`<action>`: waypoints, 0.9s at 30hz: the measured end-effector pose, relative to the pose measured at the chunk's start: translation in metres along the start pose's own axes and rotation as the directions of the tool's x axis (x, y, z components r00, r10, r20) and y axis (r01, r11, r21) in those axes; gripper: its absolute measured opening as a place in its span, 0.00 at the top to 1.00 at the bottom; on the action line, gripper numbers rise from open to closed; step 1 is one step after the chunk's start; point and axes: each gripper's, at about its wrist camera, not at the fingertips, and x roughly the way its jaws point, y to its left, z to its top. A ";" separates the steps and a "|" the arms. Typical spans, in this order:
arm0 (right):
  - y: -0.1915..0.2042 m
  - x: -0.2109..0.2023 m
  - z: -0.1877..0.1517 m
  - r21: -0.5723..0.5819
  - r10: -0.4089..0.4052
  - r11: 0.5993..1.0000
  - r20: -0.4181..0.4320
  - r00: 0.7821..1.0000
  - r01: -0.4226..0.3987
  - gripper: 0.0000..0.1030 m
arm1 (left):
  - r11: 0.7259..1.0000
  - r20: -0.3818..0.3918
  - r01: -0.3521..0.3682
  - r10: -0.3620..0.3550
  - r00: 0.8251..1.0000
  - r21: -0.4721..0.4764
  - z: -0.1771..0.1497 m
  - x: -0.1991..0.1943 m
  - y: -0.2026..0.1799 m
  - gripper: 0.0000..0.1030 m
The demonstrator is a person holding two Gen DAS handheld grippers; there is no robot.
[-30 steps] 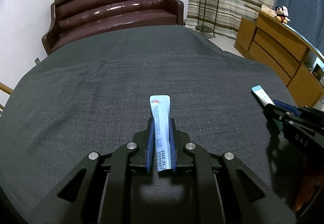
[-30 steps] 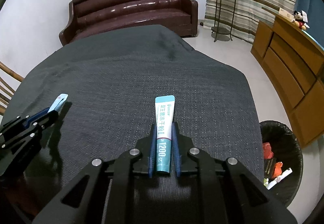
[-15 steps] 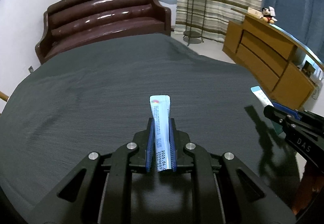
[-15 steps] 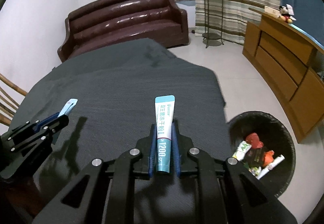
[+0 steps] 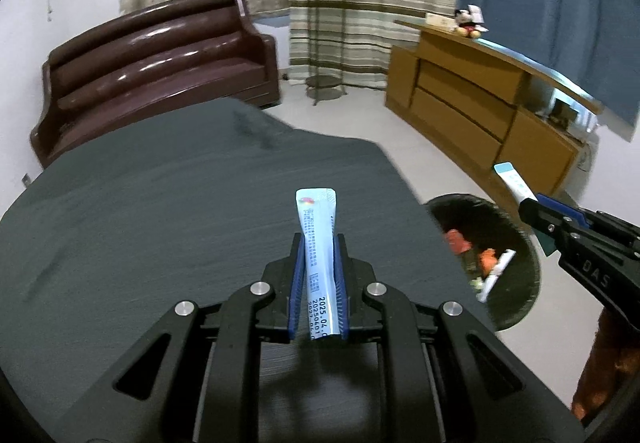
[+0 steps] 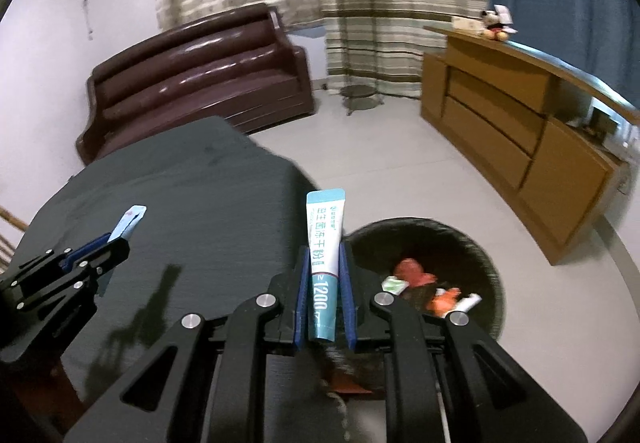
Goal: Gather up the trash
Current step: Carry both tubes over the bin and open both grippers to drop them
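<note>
Left gripper (image 5: 319,255) clamps pale sachet (image 5: 318,243); right gripper (image 6: 323,271) clamps teal sachet (image 6: 325,243). Bin (image 6: 486,255) part-filled (wrappers inside). Both drops pending; table cloth (image 5: 180,211) otherwise bare.

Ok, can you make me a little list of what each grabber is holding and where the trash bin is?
left gripper: shut on a pale blue sachet, above the dark tablecloth
right gripper: shut on a teal and white sachet, near the table's edge
trash bin: black, on the floor beside the table
in the bin: red and white wrappers
still to do: both sachets not yet dropped
</note>
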 end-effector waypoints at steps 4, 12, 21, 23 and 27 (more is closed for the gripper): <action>-0.023 -0.005 -0.001 0.020 -0.045 0.999 0.020 0.999 0.045 0.85 | 0.999 0.010 0.030 -0.030 0.999 0.037 0.005 0.006 -0.028 0.86; -0.054 -0.007 -0.005 0.055 -0.103 0.993 0.042 0.994 0.101 0.85 | 0.991 0.017 0.083 -0.085 0.996 0.101 0.010 0.024 -0.083 0.86; -0.075 0.001 -0.008 0.095 -0.114 0.989 0.034 0.993 0.110 0.85 | 0.985 0.000 0.101 -0.102 0.995 0.139 0.016 0.046 -0.112 0.86; -0.078 0.002 -0.010 0.099 -0.113 0.989 0.034 0.993 0.109 0.85 | 0.984 -0.008 0.103 -0.103 0.995 0.144 0.016 0.050 -0.115 0.86; -0.081 0.007 -0.012 0.110 -0.111 0.988 0.026 0.993 0.108 0.85 | 0.983 -0.020 0.104 -0.102 0.995 0.150 0.018 0.059 -0.120 0.86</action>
